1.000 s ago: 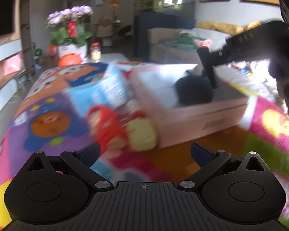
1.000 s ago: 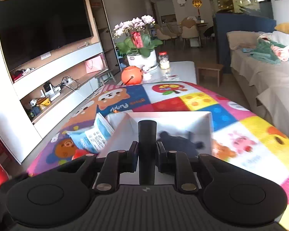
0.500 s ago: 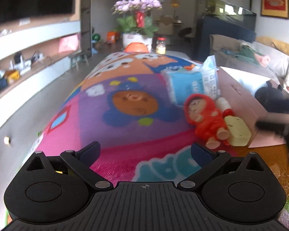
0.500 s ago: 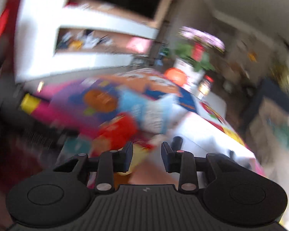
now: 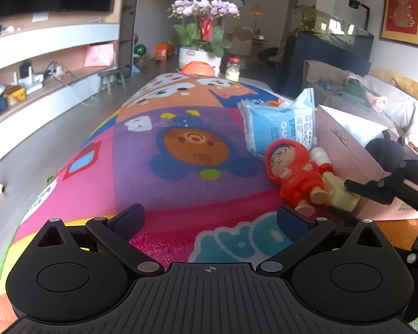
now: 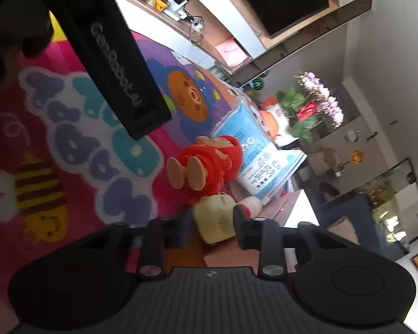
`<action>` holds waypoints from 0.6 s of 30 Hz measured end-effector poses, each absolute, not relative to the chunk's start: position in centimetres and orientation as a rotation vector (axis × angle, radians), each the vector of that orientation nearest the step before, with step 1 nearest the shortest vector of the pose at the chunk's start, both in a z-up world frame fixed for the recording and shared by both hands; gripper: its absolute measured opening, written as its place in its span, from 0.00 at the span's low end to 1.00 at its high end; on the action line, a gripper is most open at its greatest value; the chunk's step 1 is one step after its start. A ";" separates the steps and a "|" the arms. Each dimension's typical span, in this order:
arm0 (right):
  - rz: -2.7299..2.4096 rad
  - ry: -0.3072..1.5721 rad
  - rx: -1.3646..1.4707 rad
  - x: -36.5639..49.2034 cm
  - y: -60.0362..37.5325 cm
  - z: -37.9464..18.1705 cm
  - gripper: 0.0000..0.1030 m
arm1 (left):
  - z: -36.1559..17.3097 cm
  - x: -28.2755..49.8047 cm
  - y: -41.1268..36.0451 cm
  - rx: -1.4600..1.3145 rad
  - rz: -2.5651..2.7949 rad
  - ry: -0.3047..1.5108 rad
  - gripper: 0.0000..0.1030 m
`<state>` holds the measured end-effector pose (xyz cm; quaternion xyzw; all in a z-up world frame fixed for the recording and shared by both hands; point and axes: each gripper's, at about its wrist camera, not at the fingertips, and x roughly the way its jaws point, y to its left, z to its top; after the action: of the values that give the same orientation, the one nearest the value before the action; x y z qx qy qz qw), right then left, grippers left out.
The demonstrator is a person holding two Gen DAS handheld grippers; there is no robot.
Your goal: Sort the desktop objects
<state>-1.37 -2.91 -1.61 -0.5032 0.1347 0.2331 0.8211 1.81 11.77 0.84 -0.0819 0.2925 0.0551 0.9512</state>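
A pale yellow bottle with a white cap lies on the colourful mat beside a red-hooded doll, against the pink box. My right gripper is rolled on its side. Its jaws are closing, and the fingers touch both sides of the bottle. In the left wrist view it reaches in from the right onto the bottle. My left gripper stands open over the mat, nothing between its fingers, with the doll just ahead of its right finger. A blue tissue pack leans behind the doll.
A black plush lies inside the pink box. A potted orchid, an orange ball and a jar stand at the far end. TV shelves run along the left and a sofa along the right. One left-gripper finger crosses the right wrist view.
My right gripper left a dark cylinder over the box, rolled sideways and dropped to the yellow bottle, jaws narrowing on it. The left view swung from the box to the mat, then held.
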 end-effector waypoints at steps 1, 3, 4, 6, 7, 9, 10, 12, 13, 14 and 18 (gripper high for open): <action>0.490 0.282 -1.051 -1.6 -3.0 -1.3 0.18 | 0.8 1.8 11.7 -0.166 0.113 0.594 1.00; 0.508 0.277 -0.976 -2.6 -3.6 0.2 0.17 | 0.9 1.7 11.6 -0.161 0.114 0.592 1.00; 0.520 0.291 -0.921 -3.1 -4.1 1.3 0.17 | 0.9 1.7 11.6 -0.160 0.115 0.593 1.00; 0.552 0.337 -0.793 -4.1 -5.6 3.5 0.17 | 0.9 1.7 11.6 -0.159 0.118 0.596 1.00; 0.562 0.366 -0.731 -4.5 -6.6 4.6 0.17 | 0.9 1.7 11.5 -0.157 0.121 0.597 1.00; 0.567 0.428 -0.611 -4.9 -9.0 6.3 0.17 | 0.9 1.7 11.5 -0.153 0.127 0.592 1.00; 0.567 0.466 -0.549 -5.0 -10.4 7.0 0.17 | 0.9 1.5 11.4 -0.149 0.131 0.586 1.00; 0.558 0.559 -0.393 -3.9 -13.7 8.0 0.17 | 1.0 1.3 11.2 -0.138 0.141 0.569 1.00; 0.552 0.605 -0.300 -3.7 -15.6 8.1 0.17 | 1.1 1.1 11.1 -0.129 0.144 0.561 1.00; 0.536 0.639 -0.212 -3.4 -17.7 7.8 0.17 | 1.1 1.1 11.0 -0.121 0.146 0.558 1.00; 0.328 0.684 -0.027 -1.9 -23.4 5.5 0.23 | 1.2 1.6 10.3 -0.075 0.145 0.586 1.00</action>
<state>-1.92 -23.40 5.50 -0.0130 0.3338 0.1599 0.9289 1.60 10.31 1.16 -0.0370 0.2885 0.0714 0.9541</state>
